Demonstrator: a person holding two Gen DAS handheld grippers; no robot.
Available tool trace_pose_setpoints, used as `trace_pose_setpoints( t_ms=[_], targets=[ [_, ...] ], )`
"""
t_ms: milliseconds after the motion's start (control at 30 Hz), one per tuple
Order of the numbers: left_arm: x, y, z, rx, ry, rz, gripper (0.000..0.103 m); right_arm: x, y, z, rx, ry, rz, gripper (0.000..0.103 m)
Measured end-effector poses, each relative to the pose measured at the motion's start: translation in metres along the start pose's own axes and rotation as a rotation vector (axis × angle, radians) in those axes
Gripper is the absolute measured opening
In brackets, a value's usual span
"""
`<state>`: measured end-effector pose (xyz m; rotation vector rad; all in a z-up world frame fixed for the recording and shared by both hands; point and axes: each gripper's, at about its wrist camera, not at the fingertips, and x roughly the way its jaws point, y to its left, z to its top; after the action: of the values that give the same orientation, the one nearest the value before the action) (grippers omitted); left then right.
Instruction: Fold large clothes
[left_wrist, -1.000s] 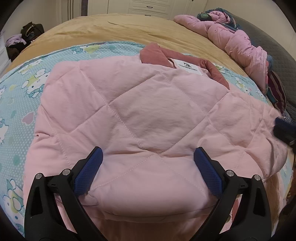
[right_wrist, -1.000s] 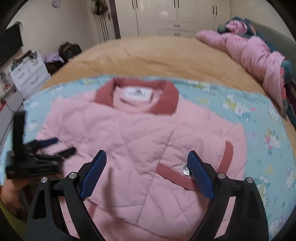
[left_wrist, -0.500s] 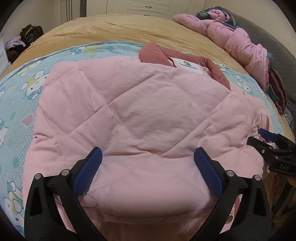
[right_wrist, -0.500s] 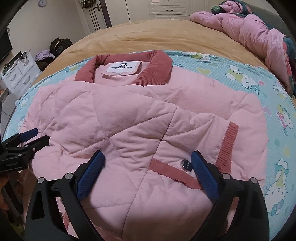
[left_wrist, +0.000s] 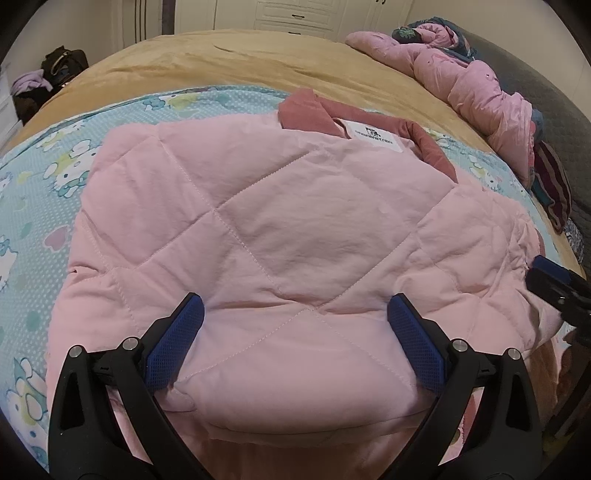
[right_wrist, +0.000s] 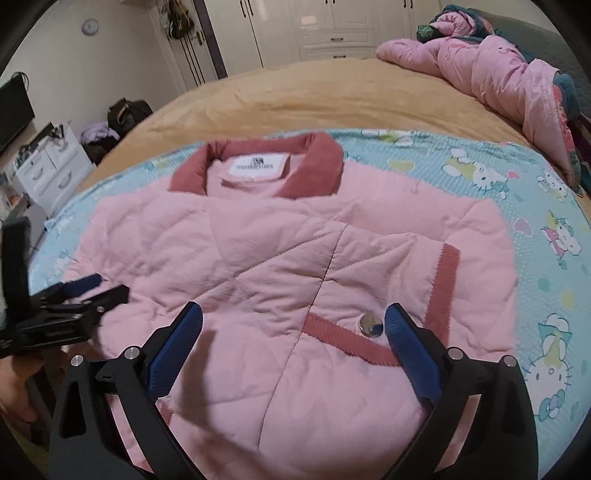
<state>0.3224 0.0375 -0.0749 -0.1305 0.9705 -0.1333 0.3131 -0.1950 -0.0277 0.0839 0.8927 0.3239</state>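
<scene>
Currently, the left gripper (left_wrist: 295, 325) stands open above the near hem of the jacket (left_wrist: 280, 236), gripping nothing. The right gripper (right_wrist: 293, 328) has just been opening; nothing is clamped between its jaws. Jacket lies folded on the sheet (right_wrist: 535, 229), collar (right_wrist: 258, 166) far.

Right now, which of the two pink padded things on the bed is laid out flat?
The pink quilted jacket with the dark-rose collar, spread on the cartoon-print sheet beneath both grippers. The other pink padded bundle lies crumpled at the bed's far right edge.
</scene>
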Motion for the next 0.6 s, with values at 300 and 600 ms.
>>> trace_pose_setpoints(
  t_ms=[300, 600],
  targets=[
    [-0.017, -0.002, -0.002, -0.017, -0.025, 0.012, 0.094, -0.029, -0.005, 0.0, 0.02, -0.04, -0.023, 0.099],
    [-0.046, -0.004, -0.003, -0.052, -0.047, -0.009, 0.094, -0.048, -0.001, -0.002, 0.024, -0.066, -0.007, 0.099]
  ],
)
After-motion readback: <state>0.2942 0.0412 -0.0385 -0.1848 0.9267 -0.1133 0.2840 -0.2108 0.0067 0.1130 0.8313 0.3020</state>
